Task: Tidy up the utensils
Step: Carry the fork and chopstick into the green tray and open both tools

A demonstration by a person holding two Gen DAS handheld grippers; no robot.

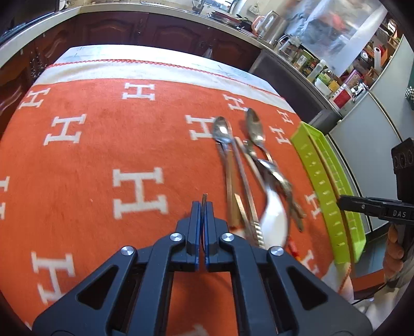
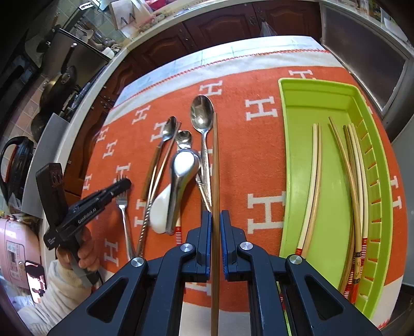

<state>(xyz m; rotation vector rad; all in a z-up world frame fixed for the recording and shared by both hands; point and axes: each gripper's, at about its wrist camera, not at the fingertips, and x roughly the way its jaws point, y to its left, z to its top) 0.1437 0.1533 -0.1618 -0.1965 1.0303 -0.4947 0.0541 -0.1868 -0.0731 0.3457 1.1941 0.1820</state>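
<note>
My right gripper (image 2: 215,214) is shut on a brown chopstick (image 2: 215,160) that runs straight between its pads, just above the cloth. Left of it lies a heap of metal spoons (image 2: 201,113) and a white ceramic spoon (image 2: 160,209). A fork (image 2: 124,217) lies at the heap's left edge, and my left gripper (image 2: 121,184) is closed on its tined end. In the left wrist view that gripper (image 1: 203,204) is shut with a thin edge of the fork (image 1: 204,197) between the pads. The green tray (image 2: 297,181) at the right holds several chopsticks (image 2: 313,181).
An orange blanket with white H letters (image 1: 139,191) covers the table. Dark cabinets (image 2: 222,23) and a worktop run behind it, with pans (image 2: 59,85) at the left. The tray (image 1: 326,196) sits near the table's right edge. A person's hand (image 2: 88,253) holds the left gripper.
</note>
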